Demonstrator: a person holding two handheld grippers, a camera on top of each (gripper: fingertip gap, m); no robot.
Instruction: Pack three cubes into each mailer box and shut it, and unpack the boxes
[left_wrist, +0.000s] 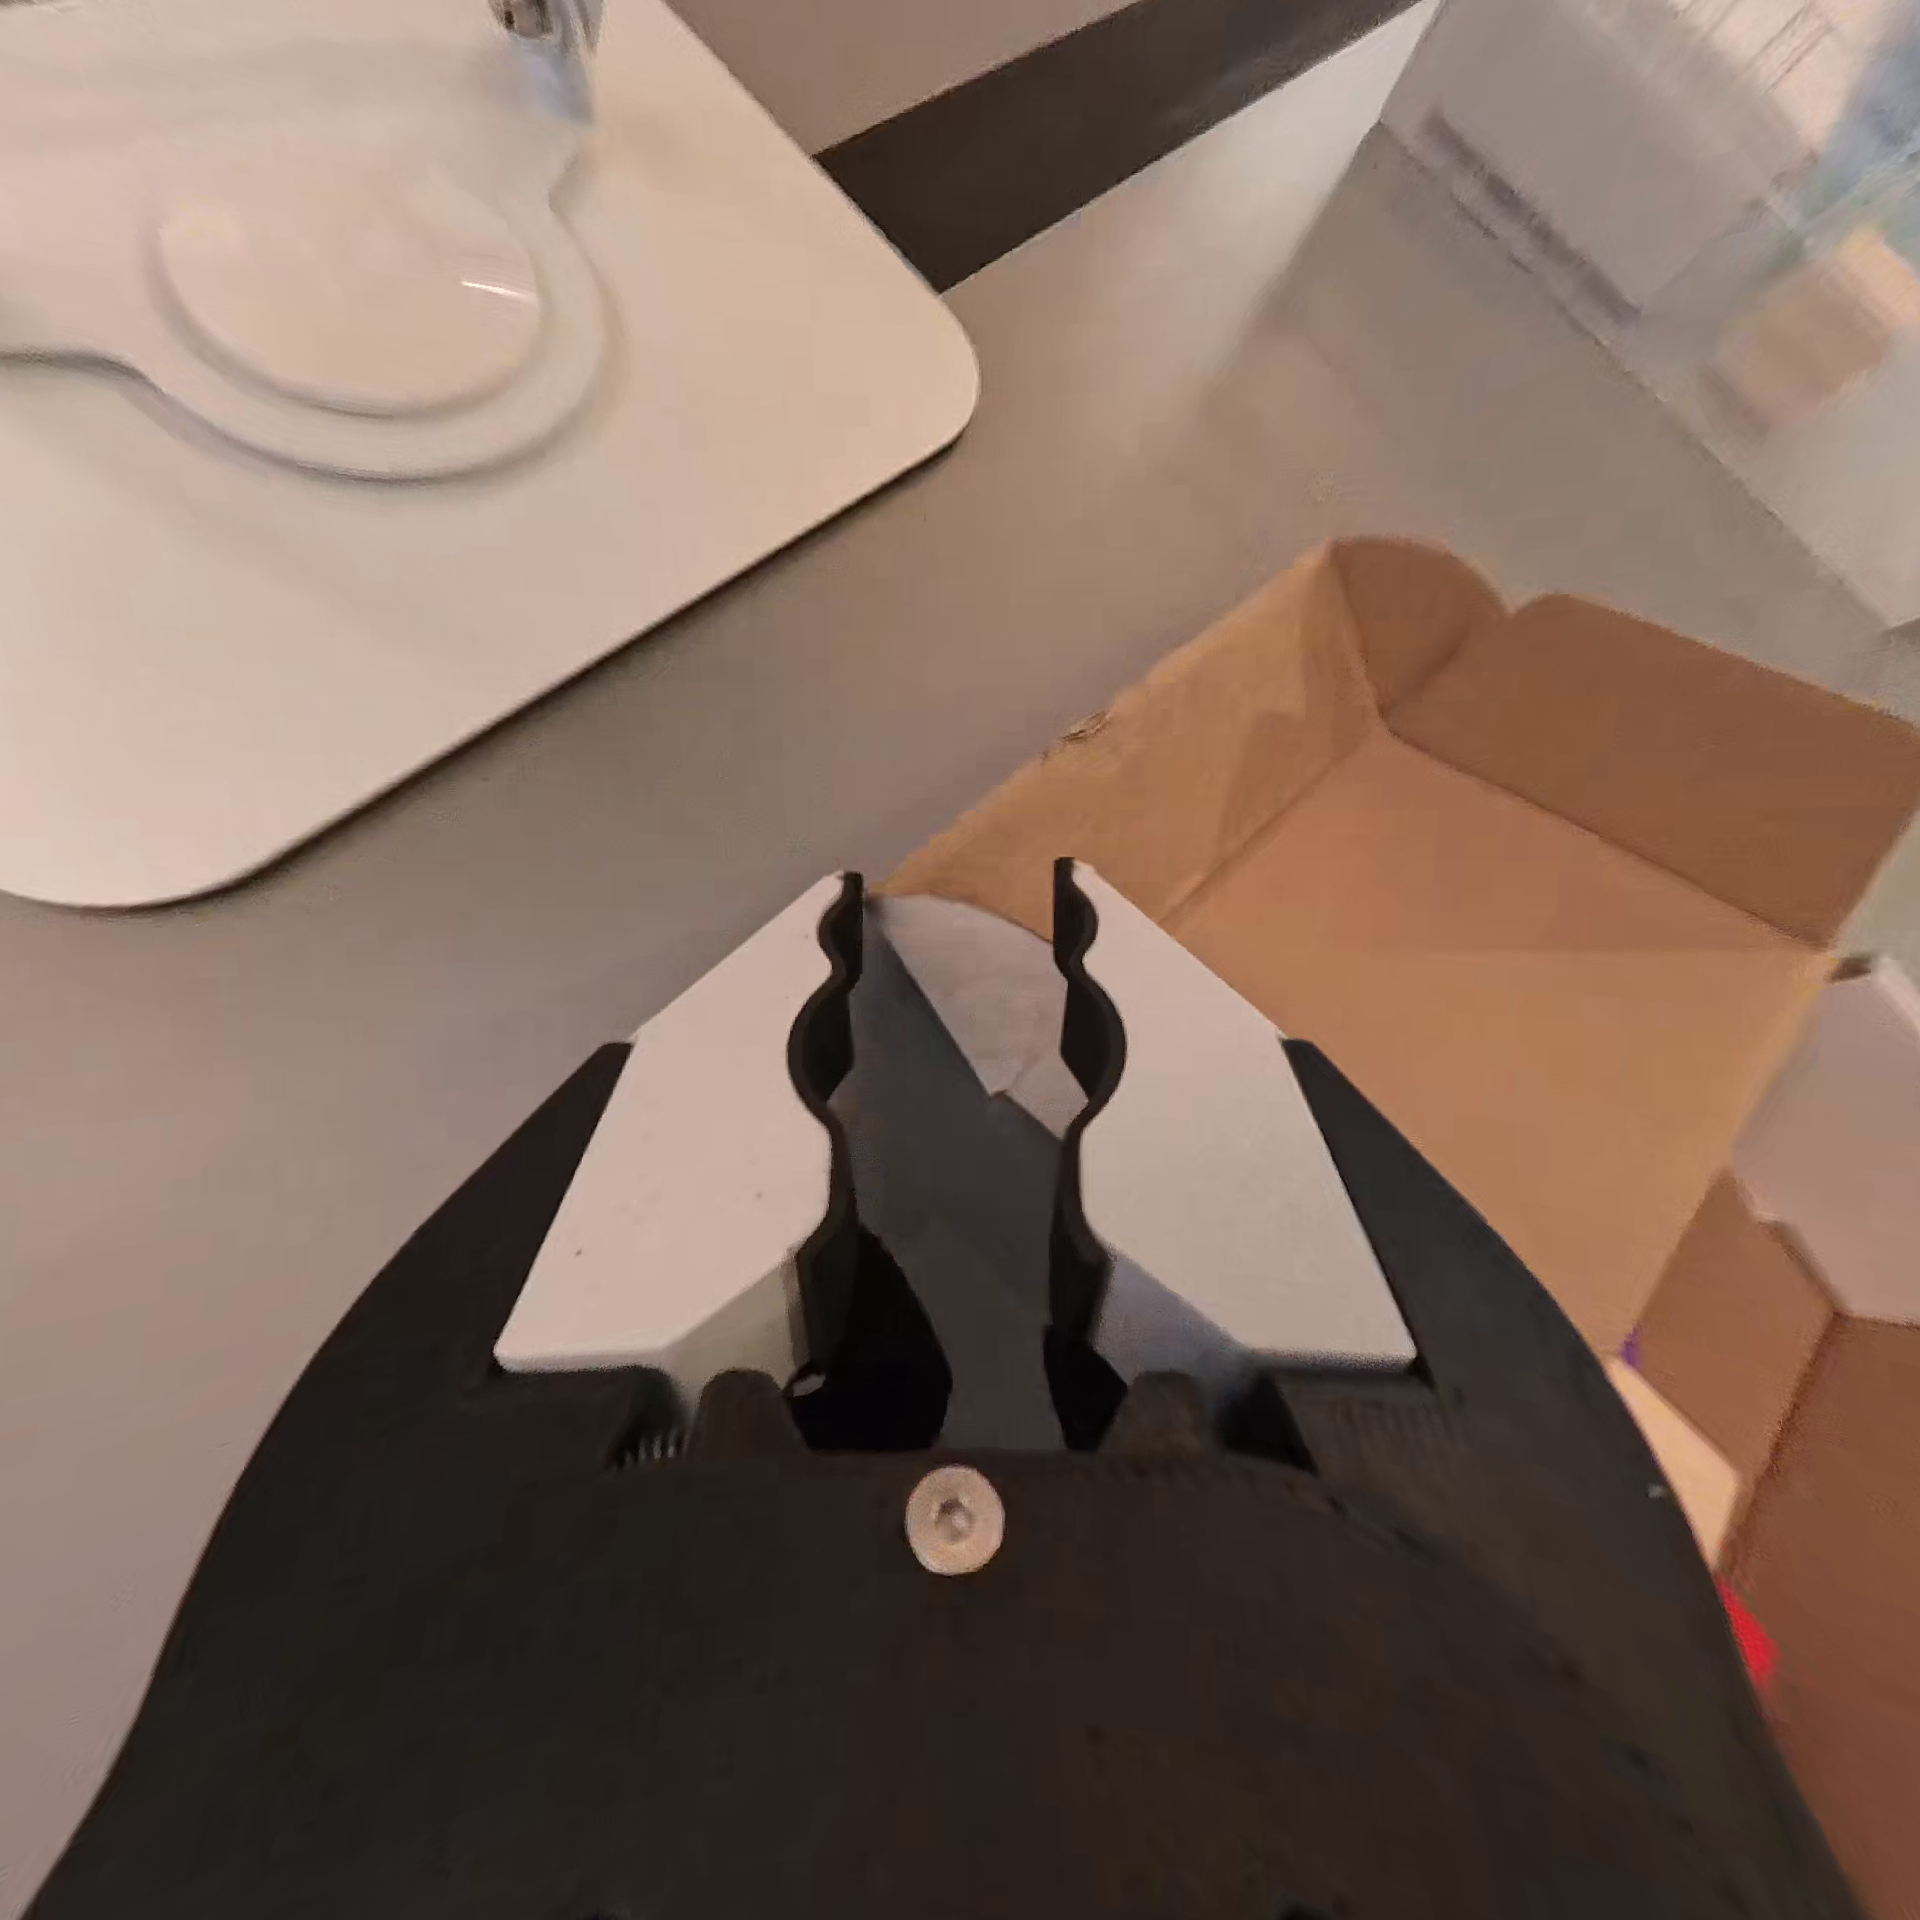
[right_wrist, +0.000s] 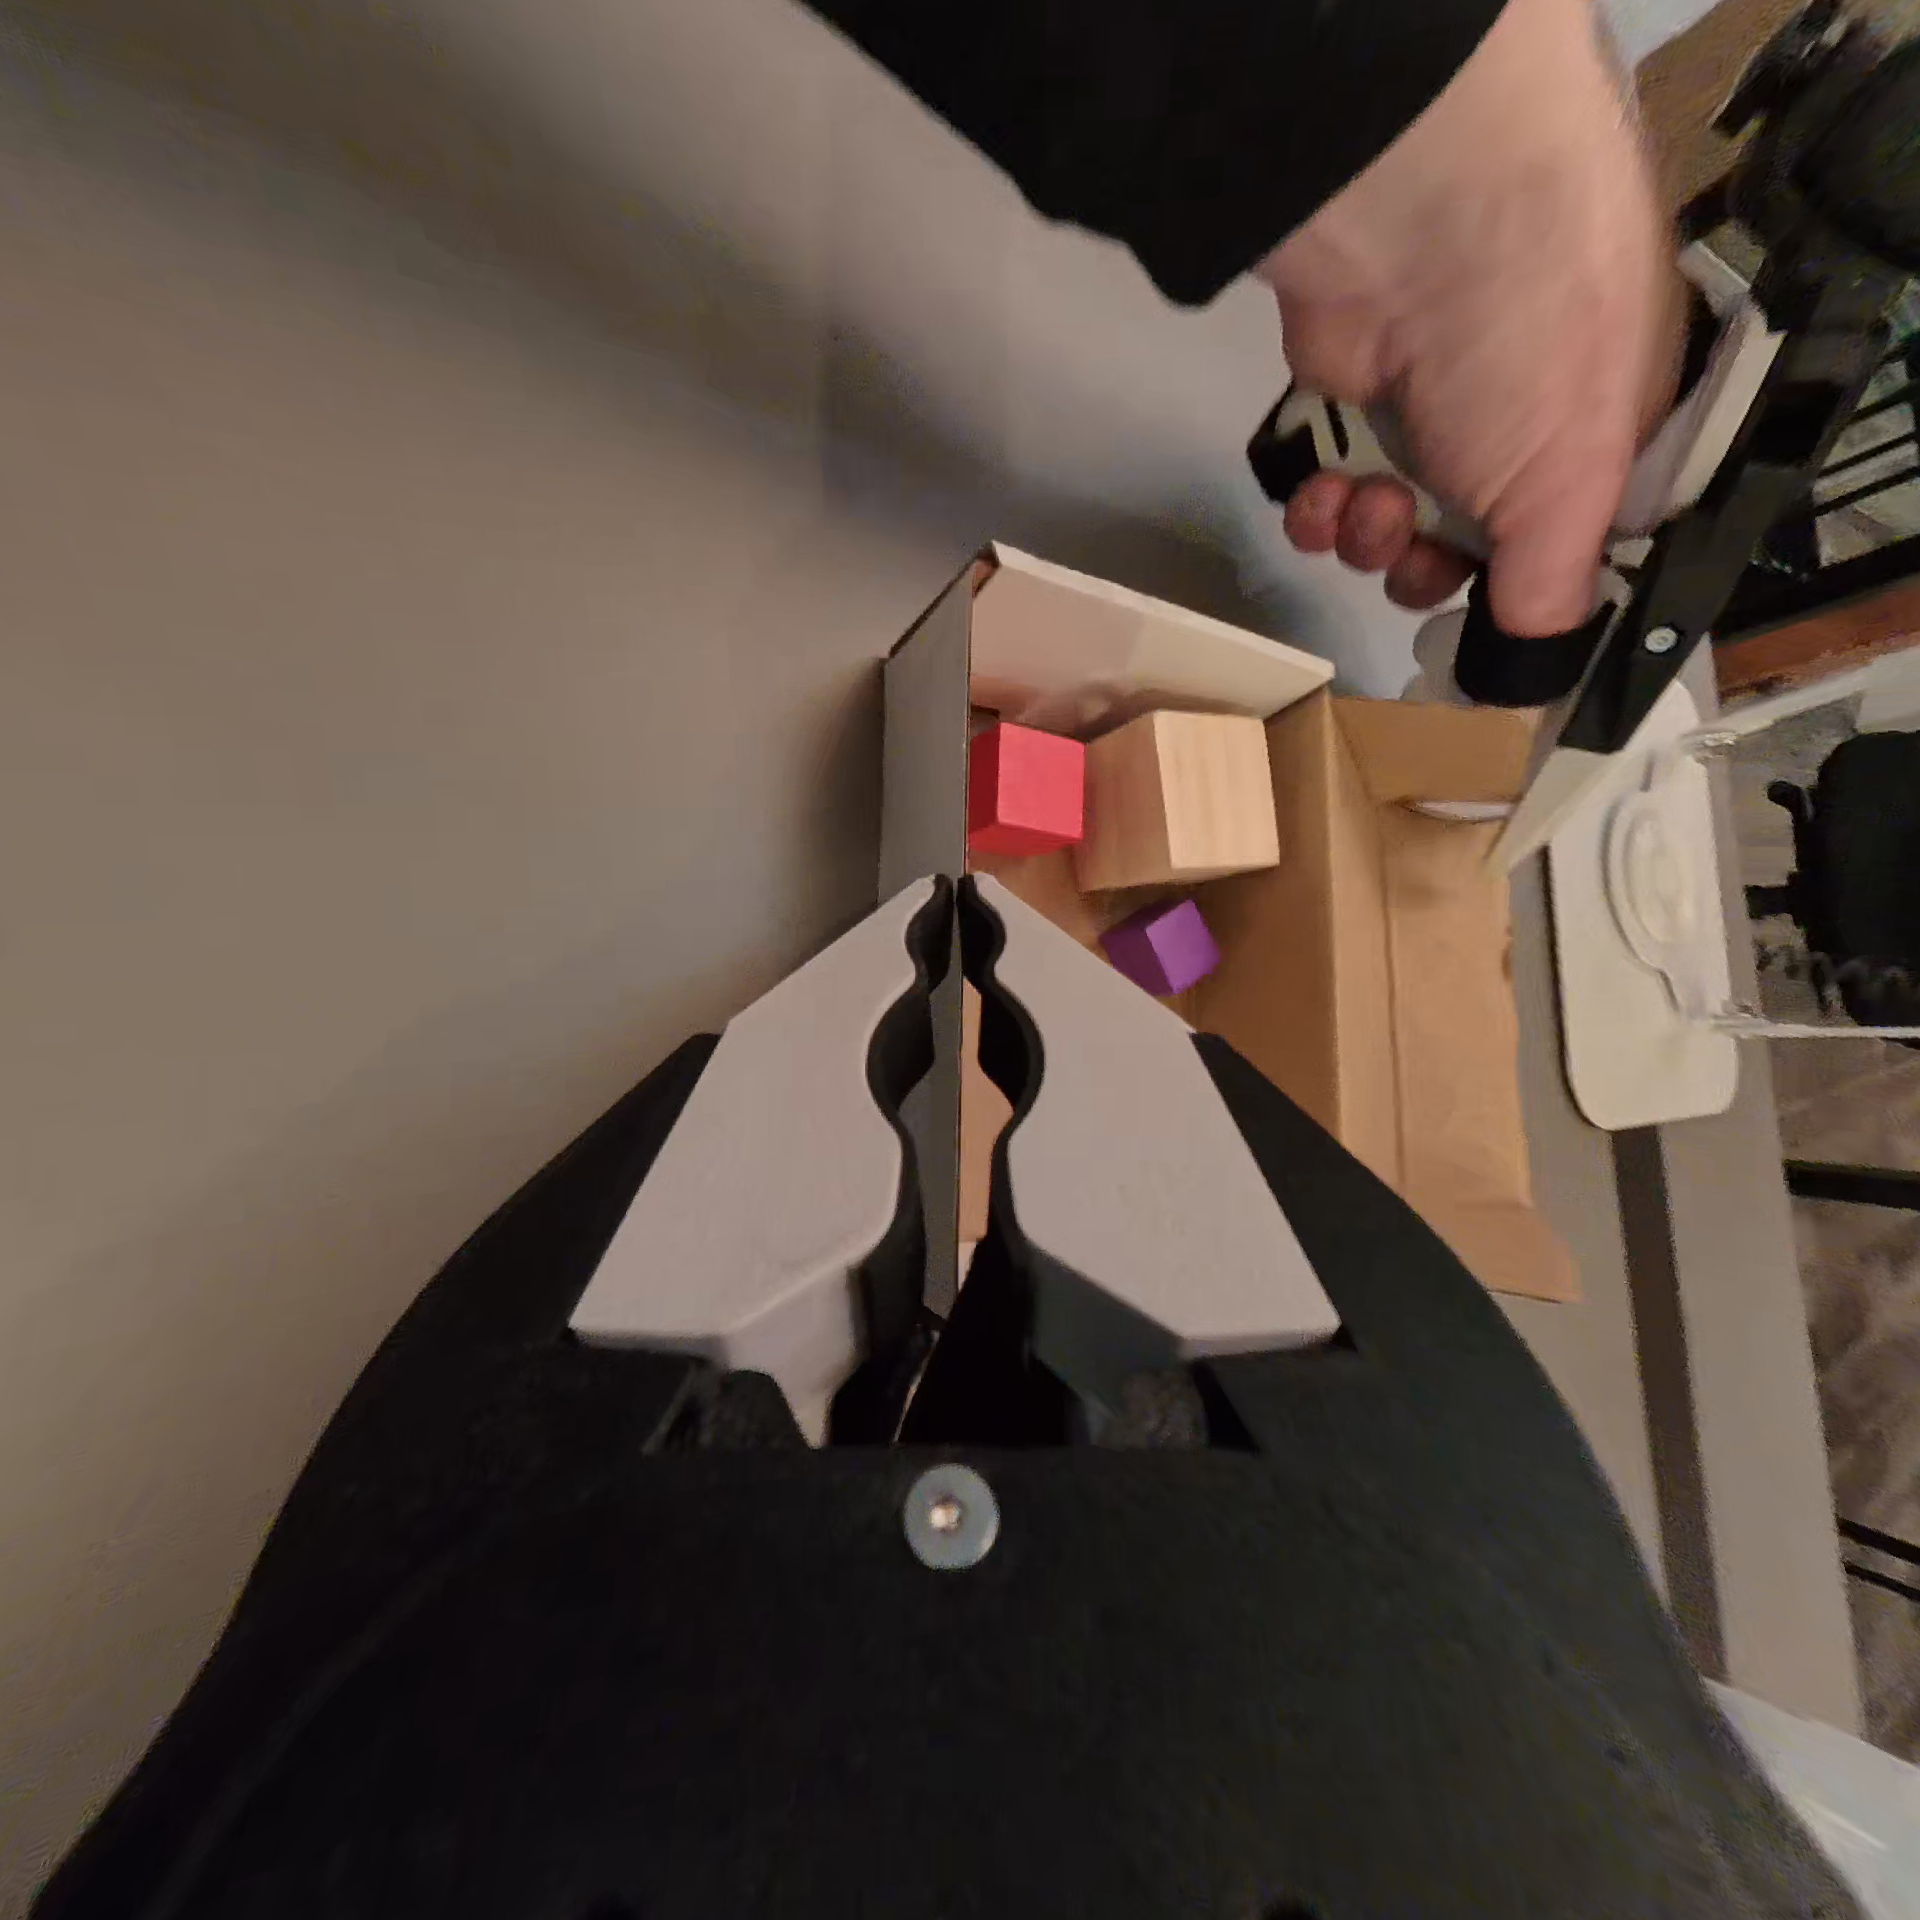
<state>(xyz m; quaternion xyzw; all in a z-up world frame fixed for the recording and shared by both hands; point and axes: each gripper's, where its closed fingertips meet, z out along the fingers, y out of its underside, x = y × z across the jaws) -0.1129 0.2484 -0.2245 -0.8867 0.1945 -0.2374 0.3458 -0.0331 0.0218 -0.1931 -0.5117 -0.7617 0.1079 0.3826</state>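
A mailer box (right_wrist: 1351, 935), white outside and brown inside, stands open on the grey table. Inside lie a red cube (right_wrist: 1023, 784), a larger wooden cube (right_wrist: 1184, 800) and a small purple cube (right_wrist: 1158, 945). My right gripper (right_wrist: 956, 883) is shut on the thin upright side panel (right_wrist: 925, 748) at the box's left. A hand holds my left gripper (right_wrist: 1527, 831) over the opened lid's far end. In the left wrist view the left gripper (left_wrist: 956, 883) is open, with a white panel edge (left_wrist: 966, 966) of the box (left_wrist: 1455, 883) between its fingers.
A white flat stand base (left_wrist: 520, 468) sits on the table (left_wrist: 312, 1039) left of the box; it also shows in the right wrist view (right_wrist: 1652, 987). The table's far edge and a dark gap (left_wrist: 1039, 156) lie behind it. A person's dark sleeve (right_wrist: 1143, 125) reaches over.
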